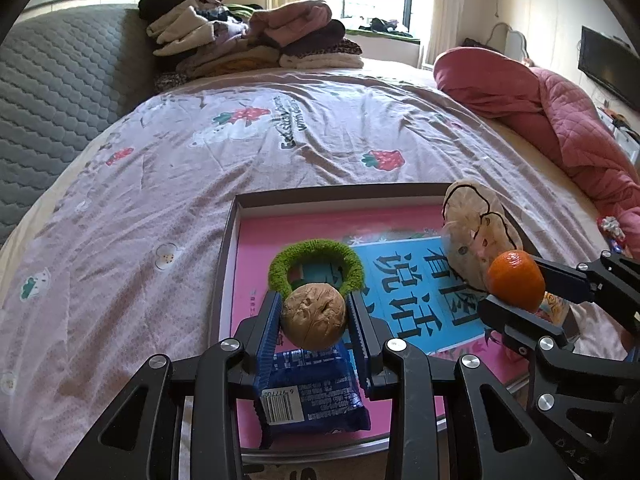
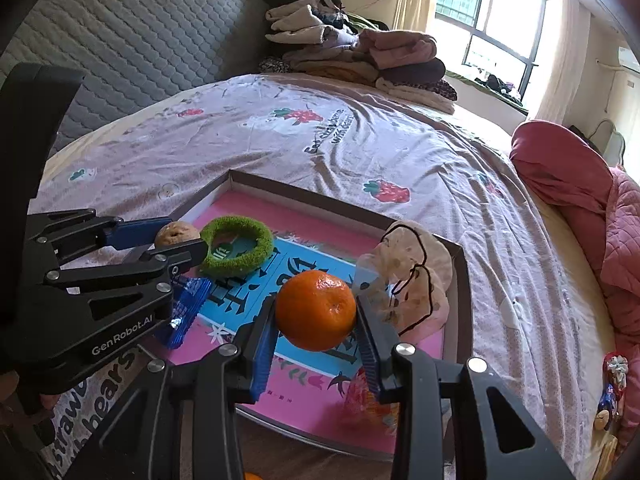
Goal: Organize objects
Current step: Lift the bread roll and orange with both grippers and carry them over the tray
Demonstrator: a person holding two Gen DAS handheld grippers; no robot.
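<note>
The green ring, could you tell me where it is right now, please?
The green ring lies in the tray, left side, just beyond the walnut held by the left gripper.

Materials and finishes seen

A rough, matt walnut (image 1: pixel 313 314), a dimpled, slightly glossy orange (image 2: pixel 316 311), a fuzzy cloth ring (image 1: pixel 316 266) and a glossy plastic wrapper (image 1: pixel 312 392) are shown.

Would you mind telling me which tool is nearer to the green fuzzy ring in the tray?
Left. The left tool, holding the walnut, sits right against the green ring; the right tool, holding the orange, is further away.
</note>
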